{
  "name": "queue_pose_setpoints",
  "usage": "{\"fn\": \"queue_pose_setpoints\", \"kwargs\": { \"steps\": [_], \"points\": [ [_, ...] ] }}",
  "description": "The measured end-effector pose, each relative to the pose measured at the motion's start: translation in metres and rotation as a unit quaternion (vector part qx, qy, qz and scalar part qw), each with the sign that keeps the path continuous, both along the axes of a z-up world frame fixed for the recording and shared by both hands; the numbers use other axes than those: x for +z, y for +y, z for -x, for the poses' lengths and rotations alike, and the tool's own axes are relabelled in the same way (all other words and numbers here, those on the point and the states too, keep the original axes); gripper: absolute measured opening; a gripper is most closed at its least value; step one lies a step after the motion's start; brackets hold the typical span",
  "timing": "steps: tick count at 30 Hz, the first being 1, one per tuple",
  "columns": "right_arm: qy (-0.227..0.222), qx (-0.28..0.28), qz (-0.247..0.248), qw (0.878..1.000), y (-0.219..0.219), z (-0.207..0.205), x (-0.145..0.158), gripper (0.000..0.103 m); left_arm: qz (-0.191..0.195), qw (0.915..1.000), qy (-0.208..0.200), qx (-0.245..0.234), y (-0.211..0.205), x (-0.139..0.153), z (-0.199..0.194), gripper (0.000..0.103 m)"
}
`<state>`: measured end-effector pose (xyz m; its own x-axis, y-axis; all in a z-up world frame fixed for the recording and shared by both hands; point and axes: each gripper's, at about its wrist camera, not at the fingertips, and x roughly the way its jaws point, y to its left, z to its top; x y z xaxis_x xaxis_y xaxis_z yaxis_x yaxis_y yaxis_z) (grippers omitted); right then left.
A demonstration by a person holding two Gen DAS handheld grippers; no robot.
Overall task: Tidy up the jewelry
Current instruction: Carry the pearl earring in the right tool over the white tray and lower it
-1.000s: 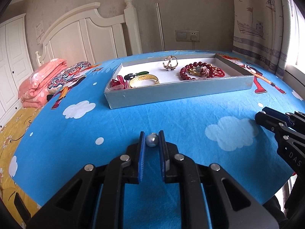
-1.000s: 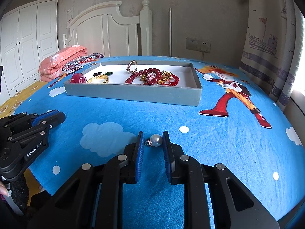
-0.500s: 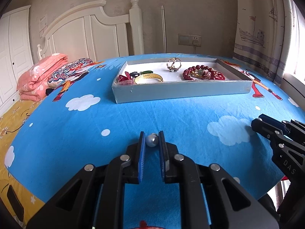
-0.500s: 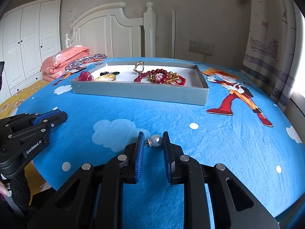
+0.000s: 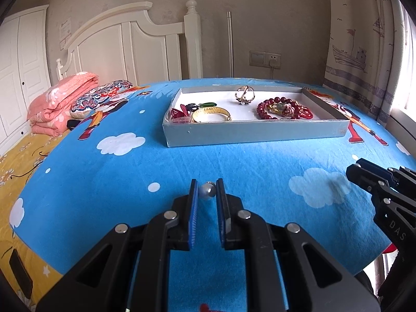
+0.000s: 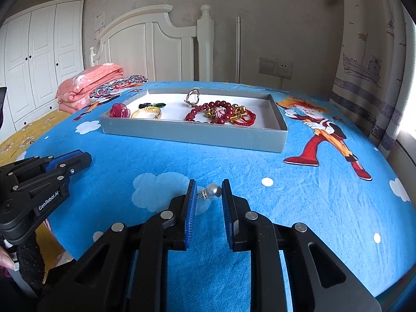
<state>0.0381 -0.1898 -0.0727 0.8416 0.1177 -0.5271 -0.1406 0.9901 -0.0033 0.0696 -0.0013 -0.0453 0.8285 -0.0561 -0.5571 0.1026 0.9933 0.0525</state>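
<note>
Blue cartoon-print bedding (image 5: 234,161) is carrying a grey tray (image 5: 254,132) near the white headboard (image 5: 124,44). Left tongs (image 5: 206,189) are gripping a pearl earring (image 5: 207,191) between nearly closed pads, well short of the tray. Right tongs (image 6: 208,191) are pinching a second pearl earring (image 6: 212,192), pads slightly wider. Readable markings: "GenRobot.AI" on the left unit, "DAS" on the right. Compared with a second ago, both views are sitting lower and the tray is appearing farther off.
</note>
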Motion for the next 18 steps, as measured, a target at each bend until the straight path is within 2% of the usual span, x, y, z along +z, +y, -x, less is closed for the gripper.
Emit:
{"fn": "queue_pose_setpoints", "kwargs": {
  "steps": [18],
  "points": [
    [-0.021, -0.017, 0.011, 1.0, -0.007, -0.029, 0.036, 0.019, -0.008, 0.9997, -0.022, 0.0, -0.01, 0.038, -0.024, 0.013]
  ]
}}
